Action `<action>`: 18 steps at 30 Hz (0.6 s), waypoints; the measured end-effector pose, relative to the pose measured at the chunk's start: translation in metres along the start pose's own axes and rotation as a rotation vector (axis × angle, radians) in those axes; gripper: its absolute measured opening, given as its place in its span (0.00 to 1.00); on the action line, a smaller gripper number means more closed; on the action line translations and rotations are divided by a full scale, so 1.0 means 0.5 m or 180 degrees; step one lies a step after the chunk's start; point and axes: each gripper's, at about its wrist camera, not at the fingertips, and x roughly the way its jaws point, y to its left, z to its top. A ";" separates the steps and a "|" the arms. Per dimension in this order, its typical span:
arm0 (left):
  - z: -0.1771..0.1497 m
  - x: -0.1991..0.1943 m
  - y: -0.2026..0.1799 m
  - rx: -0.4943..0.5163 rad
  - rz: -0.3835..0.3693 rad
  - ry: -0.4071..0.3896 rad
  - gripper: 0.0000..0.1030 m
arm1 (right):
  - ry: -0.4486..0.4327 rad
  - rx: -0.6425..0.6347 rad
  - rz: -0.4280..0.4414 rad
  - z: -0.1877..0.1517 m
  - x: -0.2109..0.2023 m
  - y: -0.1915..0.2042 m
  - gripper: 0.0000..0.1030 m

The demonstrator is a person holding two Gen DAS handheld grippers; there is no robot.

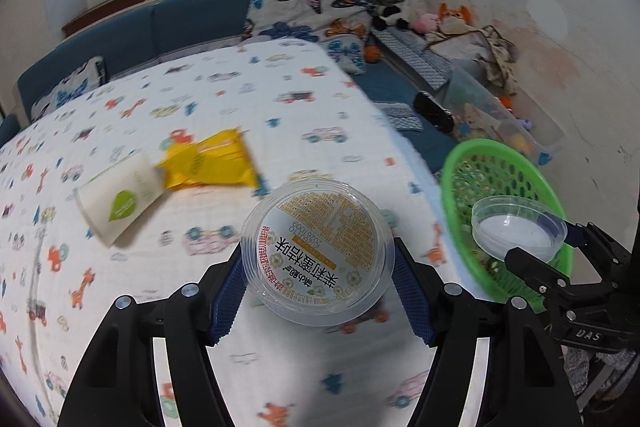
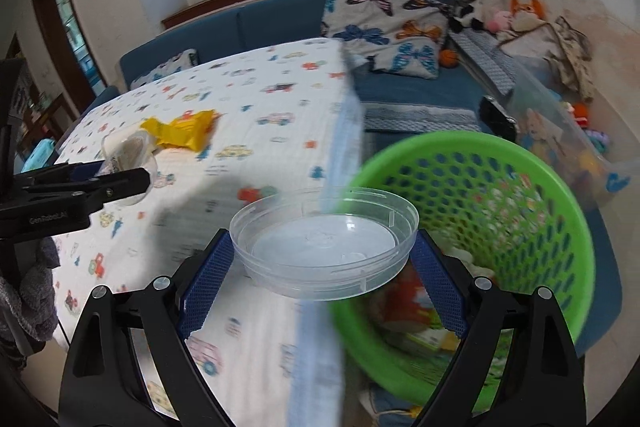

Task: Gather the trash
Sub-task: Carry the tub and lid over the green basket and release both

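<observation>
Clear plastic, twice over: a printed-lid tub (image 1: 316,251) clamped between the pads of the left gripper (image 1: 318,283), and a shallow empty lid-like dish (image 2: 324,243) clamped across its width in the right gripper (image 2: 324,267), jaws spread wide to span it. Green basket (image 2: 516,227) taken as landmark — dish held right at its near rim, partly over the opening; tub held just beside the basket, over the patterned cloth (image 1: 240,99) on the table side. Probably the drop-off step. Best done by carrying each piece fully past the rim before letting go, dish first since nearest, tub after — no release while half over the edge, or a bounce off the rim onto the floor seems likely. Farther from the basket, across the cloth: a yellow wrapper (image 1: 212,163) and a white carton with a green leaf mark (image 1: 120,195) touching it, apparently yet to collect. Hard to read: basket contents blurred, only colourful packaging guessable; tub's fill hidden behind its label; basket's far side cut off by motion smear.
</observation>
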 end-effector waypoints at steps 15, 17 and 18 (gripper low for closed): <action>0.045 0.036 -0.163 0.0442 -0.0199 0.0038 0.64 | 0.0102 0.0440 -0.0423 -0.057 -0.026 -0.177 0.86; 0.046 0.043 -0.181 0.0484 -0.0217 0.0059 0.64 | 0.0123 0.0488 -0.0451 -0.064 -0.024 -0.194 0.86; 0.047 0.047 -0.192 0.0507 -0.0229 0.0071 0.64 | 0.0134 0.0518 -0.0461 -0.068 -0.023 -0.202 0.86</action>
